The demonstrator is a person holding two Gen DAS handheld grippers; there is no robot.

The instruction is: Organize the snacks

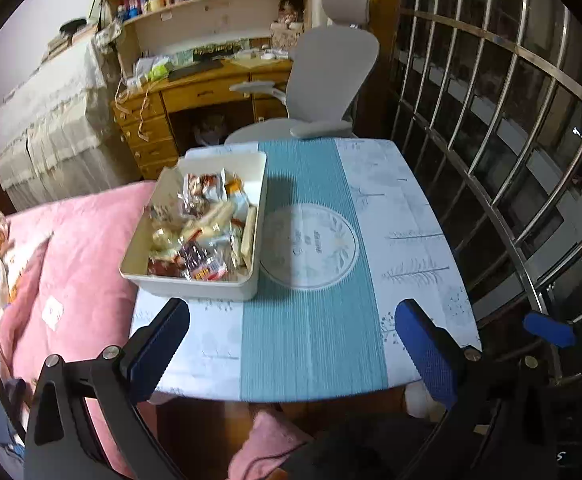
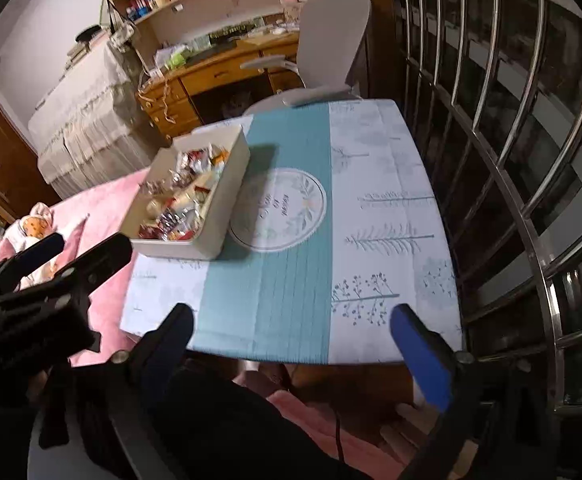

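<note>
- Right gripper [image 2: 291, 326] wide open, empty, over near table [image 2: 391, 208] edge.
- White bin [image 2: 227, 184] of wrapped snacks [image 2: 183, 196] at table's left.
- Left gripper [image 2: 87, 246] at left, beside the bin.

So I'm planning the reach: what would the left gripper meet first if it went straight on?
Probably the bare teal ribbed table runner; the open left gripper points just right of the white snack-filled plastic bin.

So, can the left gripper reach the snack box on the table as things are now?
Probably yes. The left gripper is open and empty, and the snack box sits ahead of it, toward its left finger, top uncovered. Only bare tablecloth lies between them.
</note>
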